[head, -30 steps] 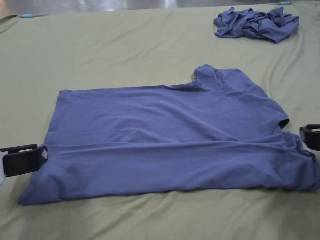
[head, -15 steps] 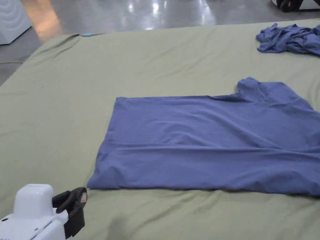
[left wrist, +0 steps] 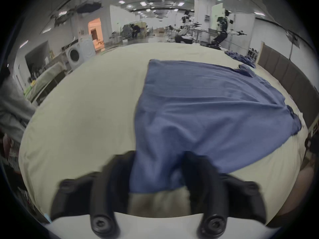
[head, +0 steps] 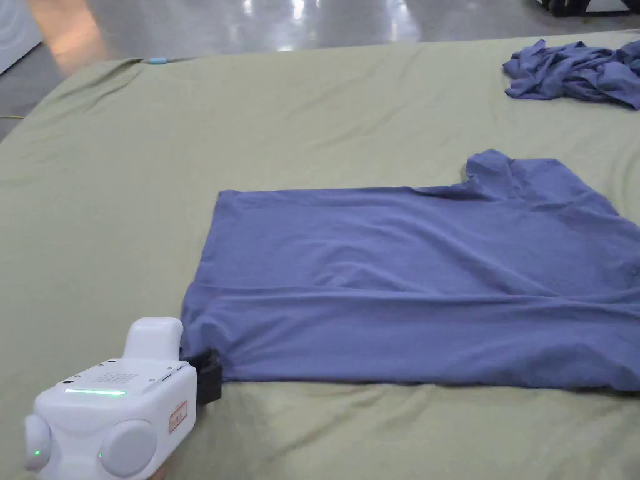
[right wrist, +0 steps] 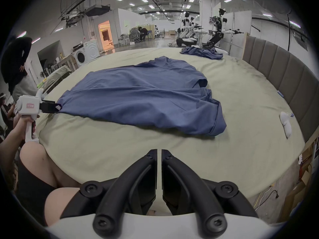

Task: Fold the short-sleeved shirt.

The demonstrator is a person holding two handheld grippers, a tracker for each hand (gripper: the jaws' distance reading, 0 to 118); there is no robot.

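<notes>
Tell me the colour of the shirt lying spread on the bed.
The shirt is plain blue with no pattern, clearest in the head view.

Your left gripper (head: 209,375) was clear of the shirt (head: 412,281) half a second ago, down on the sheet; now it's at the near hem corner, jaws either side of the fabric. Right gripper (right wrist: 159,154) has backed off the sleeve end, jaws together.
</notes>
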